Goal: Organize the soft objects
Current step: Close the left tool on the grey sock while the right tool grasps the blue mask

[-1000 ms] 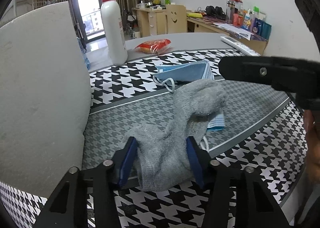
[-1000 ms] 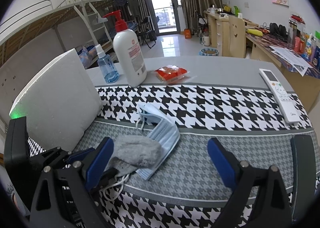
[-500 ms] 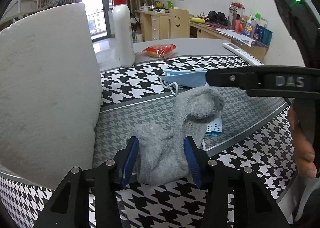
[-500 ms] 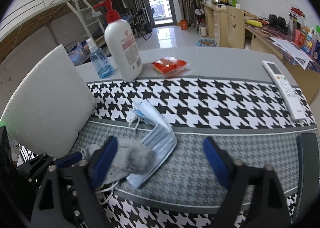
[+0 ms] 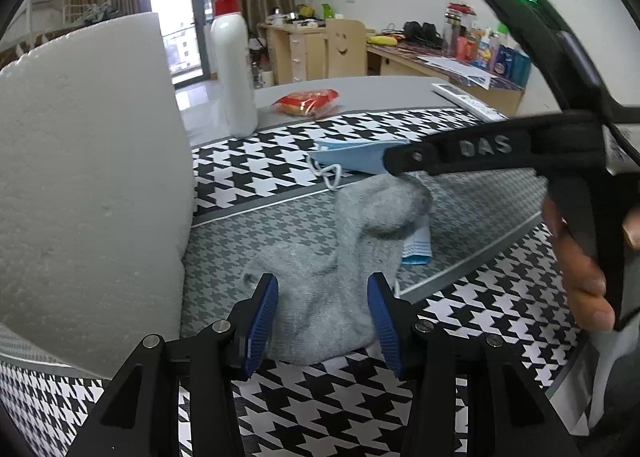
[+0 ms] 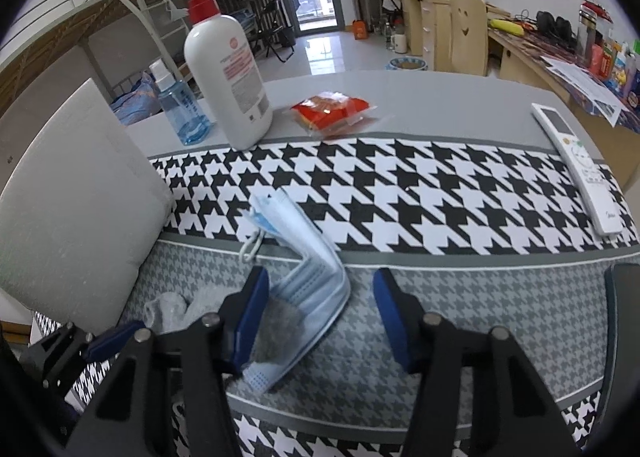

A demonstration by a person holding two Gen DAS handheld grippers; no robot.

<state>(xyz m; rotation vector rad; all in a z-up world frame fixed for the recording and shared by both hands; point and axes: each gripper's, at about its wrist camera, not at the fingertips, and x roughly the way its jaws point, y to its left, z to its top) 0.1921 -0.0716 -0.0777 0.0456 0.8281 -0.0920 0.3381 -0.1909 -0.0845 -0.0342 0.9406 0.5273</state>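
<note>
A grey sock [image 5: 352, 241] lies crumpled on the houndstooth cloth, partly over blue face masks [image 5: 356, 155]. My left gripper [image 5: 324, 317] is open, its blue pads on either side of the sock's near end. My right gripper [image 6: 320, 317] is open, with the folded blue masks [image 6: 316, 277] and the sock's toe [image 6: 280, 325] between its pads. The right gripper also shows as a black bar in the left wrist view [image 5: 480, 153], above the sock's far end.
A white foam block [image 5: 80, 177] stands at the left. A white pump bottle [image 6: 228, 81], a blue spray bottle [image 6: 180, 109], a red snack packet [image 6: 332, 109] and a white remote [image 6: 576, 161] lie toward the back and right.
My right gripper has moved in over the masks and sock and its jaws have narrowed. My left gripper has stayed around the sock's near end.
</note>
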